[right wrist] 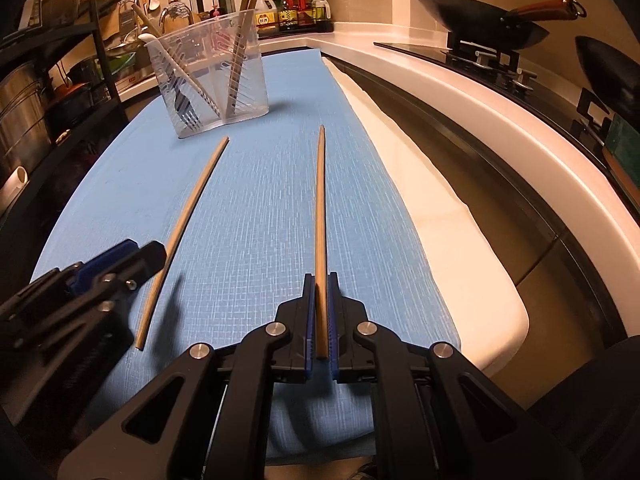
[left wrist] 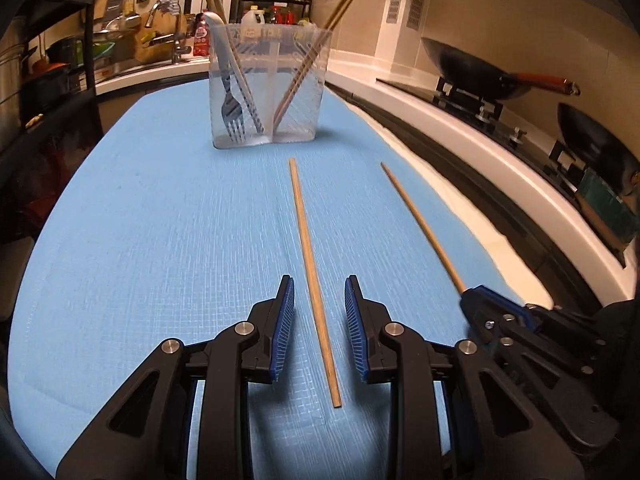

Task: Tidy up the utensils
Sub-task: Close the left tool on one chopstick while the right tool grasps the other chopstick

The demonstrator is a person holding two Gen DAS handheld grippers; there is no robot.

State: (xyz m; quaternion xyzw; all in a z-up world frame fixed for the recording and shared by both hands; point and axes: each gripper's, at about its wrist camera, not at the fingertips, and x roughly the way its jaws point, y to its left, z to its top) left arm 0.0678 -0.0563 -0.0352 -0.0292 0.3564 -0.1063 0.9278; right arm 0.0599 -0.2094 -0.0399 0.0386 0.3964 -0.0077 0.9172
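A clear two-compartment utensil holder (left wrist: 269, 92) (right wrist: 208, 80) stands at the far end of the blue mat (left wrist: 160, 220) (right wrist: 260, 200). It holds a fork (left wrist: 234, 114) and chopsticks. One wooden chopstick (left wrist: 313, 276) (right wrist: 182, 228) lies flat on the mat. My left gripper (left wrist: 320, 292) (right wrist: 120, 256) is open, its jaws on either side of this chopstick's near half. My right gripper (right wrist: 321, 284) (left wrist: 466, 292) is shut on a second chopstick (right wrist: 321, 208) (left wrist: 420, 224), which points forward above the mat.
A white counter edge (right wrist: 460, 92) runs along the right of the mat. A stove with a black wok (left wrist: 476, 70) (right wrist: 484, 20) sits beyond it. A dark shelf rack with pots (right wrist: 48, 92) stands to the left. Bottles and a sink are at the back.
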